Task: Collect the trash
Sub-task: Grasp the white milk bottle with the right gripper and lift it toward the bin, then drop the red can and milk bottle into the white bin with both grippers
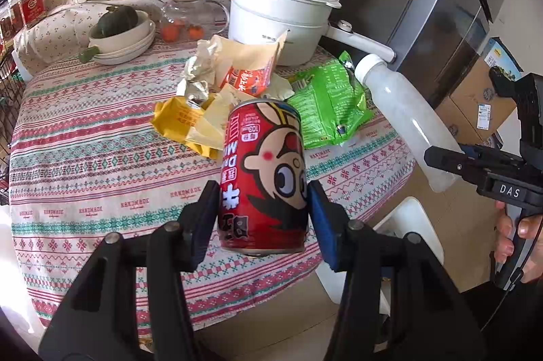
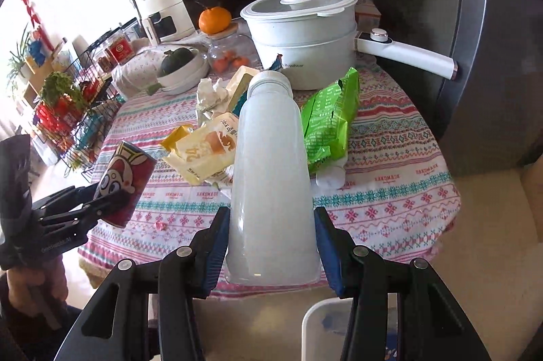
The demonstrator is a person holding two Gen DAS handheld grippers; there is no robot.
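A red drink can (image 1: 264, 170) with a cartoon face hangs tilted above the table's front edge, with my left gripper (image 1: 263, 218) shut on it, blue pads on both sides. My right gripper (image 2: 271, 245) is shut on the lower part of a milky white plastic bottle (image 2: 271, 177), cap pointing away. Each wrist view also shows the other hand: the bottle (image 1: 404, 120) at the right, the can (image 2: 125, 177) at the left. On the patterned tablecloth (image 1: 85, 157) lie a green snack bag (image 1: 325, 109), yellow wrappers (image 1: 190, 126) and crumpled paper (image 1: 200, 69).
A white bin (image 2: 325, 327) stands on the floor below the table's edge. A white pot (image 1: 278, 14) with a long handle, stacked bowls (image 1: 118, 45) and a glass jar (image 1: 190, 11) stand at the back. A grey fridge (image 1: 451, 4) stands right, a wire rack (image 2: 78, 123) left.
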